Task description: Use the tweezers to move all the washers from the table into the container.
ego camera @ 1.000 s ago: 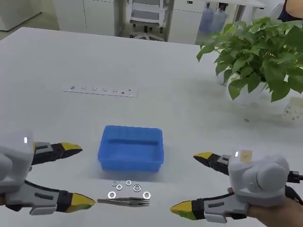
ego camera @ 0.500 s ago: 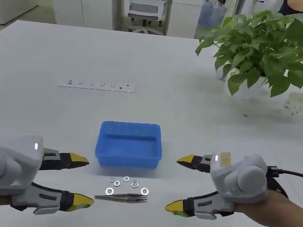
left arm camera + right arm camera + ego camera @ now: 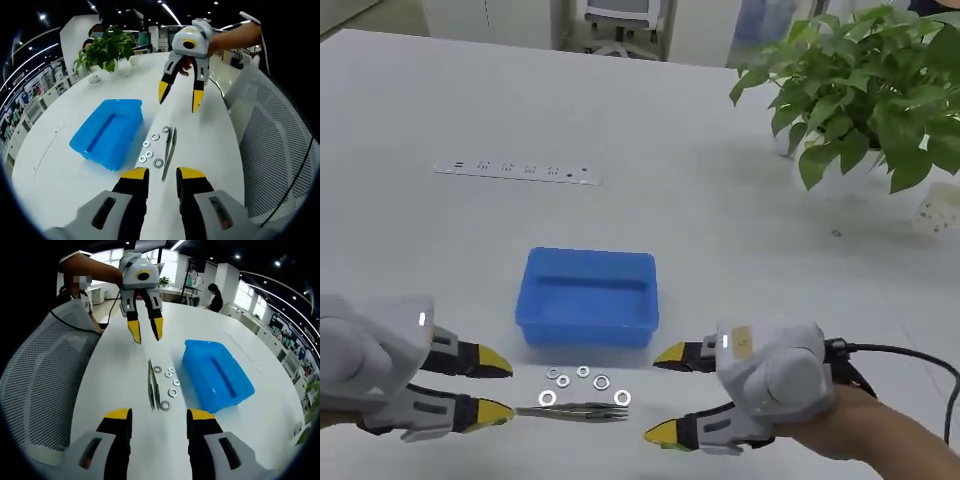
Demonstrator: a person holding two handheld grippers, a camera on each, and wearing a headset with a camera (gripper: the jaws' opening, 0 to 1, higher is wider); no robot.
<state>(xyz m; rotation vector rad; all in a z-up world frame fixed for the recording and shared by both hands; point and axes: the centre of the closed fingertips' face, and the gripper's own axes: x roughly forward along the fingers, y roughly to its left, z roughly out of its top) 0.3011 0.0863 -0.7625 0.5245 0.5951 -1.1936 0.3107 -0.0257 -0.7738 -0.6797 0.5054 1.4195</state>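
We are working at the white table (image 3: pixel 740 230), keeping the blue container (image 3: pixel 587 295) just behind the work so carries should be short. We are holding the right gripper (image 3: pixel 657 395) and left gripper (image 3: pixel 507 388) unclenched and empty, flanking the tweezers (image 3: pixel 575 410), probably for pickup. The tweezers are lying beside the loose washers (image 3: pixel 582 378). Compared with a second ago, the right gripper is nearing the tweezers and the left jaws are narrowing.

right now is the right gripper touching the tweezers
Apart. In the right gripper view the tweezers lie ahead of the right gripper, with bare table between them and each open jaw.
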